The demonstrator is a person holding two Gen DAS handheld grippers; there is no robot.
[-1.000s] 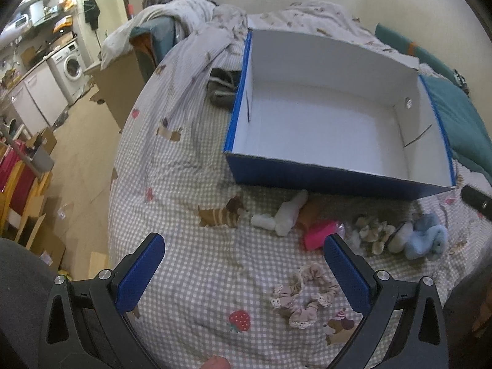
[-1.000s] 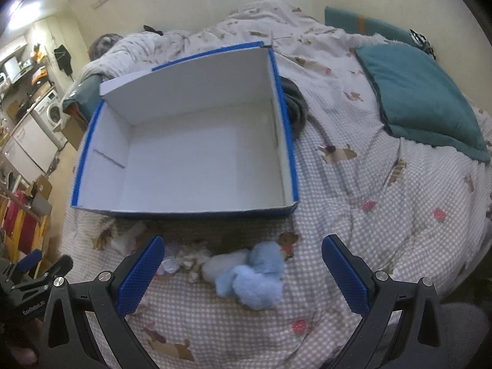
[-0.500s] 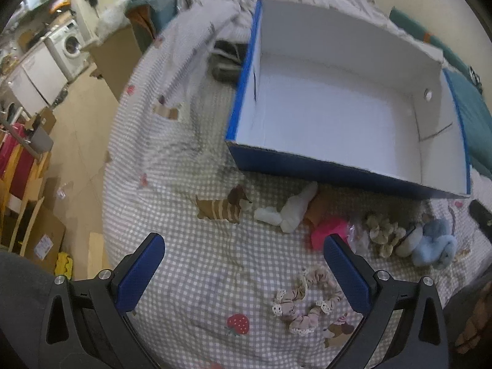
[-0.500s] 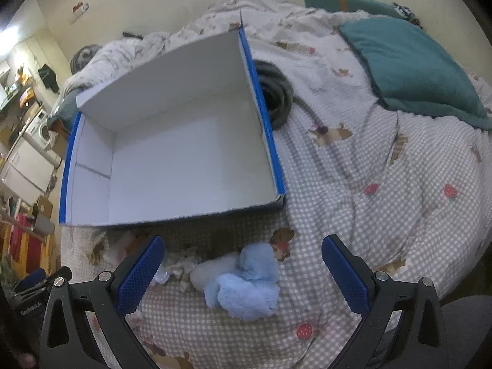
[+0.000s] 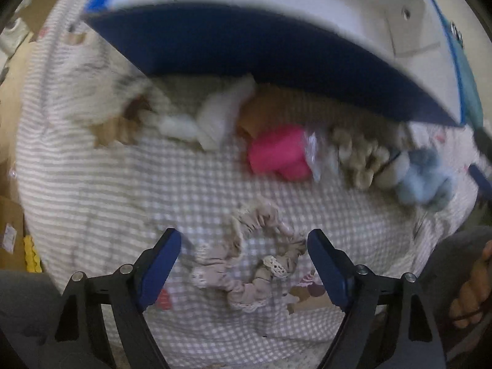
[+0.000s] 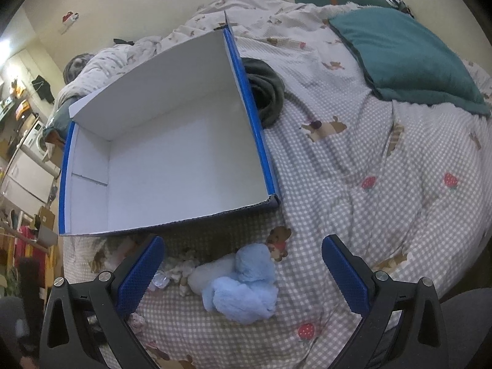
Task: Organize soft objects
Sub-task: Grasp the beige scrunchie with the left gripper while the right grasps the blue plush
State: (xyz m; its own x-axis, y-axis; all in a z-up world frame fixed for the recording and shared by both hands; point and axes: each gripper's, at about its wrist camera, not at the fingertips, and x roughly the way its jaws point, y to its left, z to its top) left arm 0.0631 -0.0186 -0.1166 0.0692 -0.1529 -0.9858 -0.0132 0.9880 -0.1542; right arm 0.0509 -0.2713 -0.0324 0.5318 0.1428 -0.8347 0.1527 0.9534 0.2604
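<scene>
A blue box with a white inside (image 6: 172, 166) stands open and empty on the checked bedspread; its blue front wall (image 5: 246, 46) fills the top of the left wrist view. Soft things lie in a row in front of it: a white piece (image 5: 215, 117), a pink one (image 5: 276, 150), a beige frilly one (image 5: 356, 160) and a fluffy light blue one (image 5: 424, 181) (image 6: 243, 283). A beige scrunchie (image 5: 252, 258) lies between the open fingers of my left gripper (image 5: 244, 264). My right gripper (image 6: 243, 270) is open, with the light blue fluffy thing between its fingers.
A teal pillow (image 6: 399, 58) lies at the right of the bed. A dark rolled cloth (image 6: 264, 92) sits behind the box's right wall. The bed's left edge drops to a floor with cardboard (image 5: 12, 233). A washing machine (image 6: 37, 135) stands far left.
My left gripper has dropped low and forward over the scrunchie, which now lies between its fingers. My right gripper has moved closer above the light blue fluffy thing. Both stay open.
</scene>
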